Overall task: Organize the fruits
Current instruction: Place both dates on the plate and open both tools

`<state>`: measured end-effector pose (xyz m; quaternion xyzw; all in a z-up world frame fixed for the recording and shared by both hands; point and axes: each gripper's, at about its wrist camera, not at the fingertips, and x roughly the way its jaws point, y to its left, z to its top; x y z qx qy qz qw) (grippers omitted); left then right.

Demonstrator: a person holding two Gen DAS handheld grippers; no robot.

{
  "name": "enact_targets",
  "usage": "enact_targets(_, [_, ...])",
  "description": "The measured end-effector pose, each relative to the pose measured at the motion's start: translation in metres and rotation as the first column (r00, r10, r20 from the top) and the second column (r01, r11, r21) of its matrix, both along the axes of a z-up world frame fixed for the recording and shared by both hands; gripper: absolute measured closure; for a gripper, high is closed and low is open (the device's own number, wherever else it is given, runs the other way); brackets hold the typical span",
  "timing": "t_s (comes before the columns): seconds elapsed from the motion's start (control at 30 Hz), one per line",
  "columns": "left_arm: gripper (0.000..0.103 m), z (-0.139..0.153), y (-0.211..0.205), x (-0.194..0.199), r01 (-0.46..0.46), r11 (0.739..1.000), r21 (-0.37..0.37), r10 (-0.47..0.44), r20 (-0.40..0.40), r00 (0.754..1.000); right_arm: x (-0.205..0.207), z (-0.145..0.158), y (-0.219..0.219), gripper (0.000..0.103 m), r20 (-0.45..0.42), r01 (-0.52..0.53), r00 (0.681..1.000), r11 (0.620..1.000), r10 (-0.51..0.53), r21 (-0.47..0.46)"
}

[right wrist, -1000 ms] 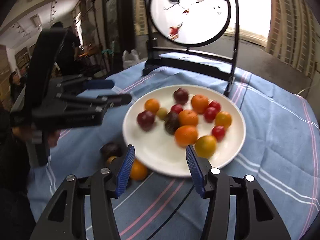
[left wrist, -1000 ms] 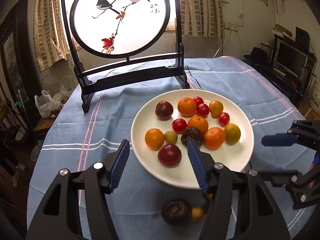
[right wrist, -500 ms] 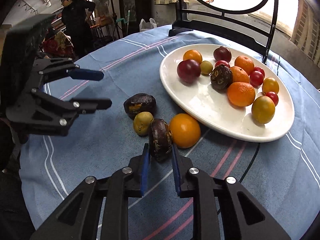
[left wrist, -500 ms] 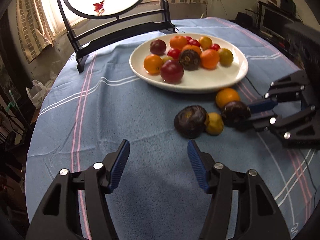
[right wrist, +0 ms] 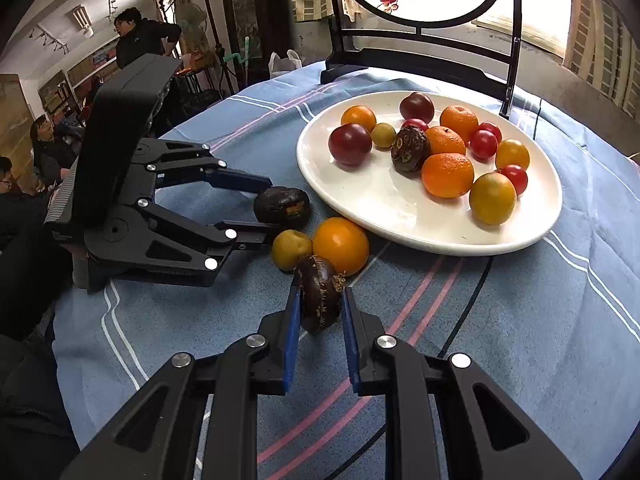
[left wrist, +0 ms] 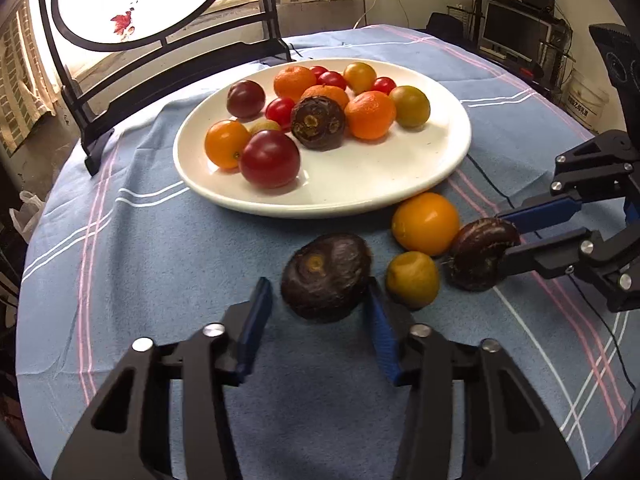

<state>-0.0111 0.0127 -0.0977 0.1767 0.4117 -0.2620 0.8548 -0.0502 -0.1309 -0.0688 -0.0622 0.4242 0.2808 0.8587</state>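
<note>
Right tool (right wrist: 318, 304) is clamped on a dark wrinkly fruit (right wrist: 320, 294) just off the white plate (right wrist: 532, 236), next to an orange (right wrist: 341, 245). Left tool (left wrist: 318, 308) is spread around a second dark fruit (left wrist: 326, 278) on the table (left wrist: 160, 264), not squeezing yet. These look light, firm-shelled, a bit brittle, so I'd pinch across the widest middle, gently

The left gripper (left wrist: 318, 308) reaches forward low over the desk, its blue fingers (left wrist: 256, 312) set apart, not pressed together. The right gripper (right wrist: 319, 312) comes in from the right, level and low, its fingers (right wrist: 291, 320) drawn close on something dark held between them.
</note>
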Motion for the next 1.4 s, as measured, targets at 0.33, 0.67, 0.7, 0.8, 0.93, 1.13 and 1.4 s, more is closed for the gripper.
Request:
enact_targets(0.33, [0.064,0.025,0.007,-0.023,-0.008,0.998,-0.061,0.011,0.039,0.999,-0.008,0.014,-0.020,0.083,0.031,0.036,0.999,0.999,-0.036,0.025])
enact_targets(0.67, [0.064,0.089,-0.010,0.000,-0.111,0.985,-0.133,0.132,0.162,0.978,0.002,0.073,-0.042,0.083,0.176,0.099,0.978,0.991,-0.114,0.092])
enact_targets(0.7, [0.064,0.093,-0.013,0.007,-0.130,0.981,-0.141,0.153,0.166,0.974,0.007,0.080,-0.045,0.083,0.193,0.117,0.972,0.988,-0.135,0.102])
enact_targets(0.8, [0.064,0.100,-0.022,0.027,-0.182,0.972,-0.152,0.208,0.176,0.962,0.025,0.095,-0.055,0.083,0.223,0.154,0.958,0.979,-0.181,0.133])
enact_targets(0.93, [0.064,0.096,-0.030,0.051,-0.229,0.962,-0.150,0.252,0.153,0.956,0.054,0.100,-0.063,0.083,0.226,0.200,0.946,0.967,-0.233,0.160])
enact_targets(1.13, [0.064,0.078,-0.038,0.077,-0.270,0.955,-0.123,0.284,0.114,0.952,0.093,0.087,-0.067,0.083,0.175,0.250,0.945,0.955,-0.276,0.160])
enact_targets(1.4, [0.064,0.062,-0.042,0.099,-0.298,0.951,-0.089,0.305,0.093,0.948,0.127,0.067,-0.066,0.083,0.122,0.284,0.946,0.948,-0.302,0.145])
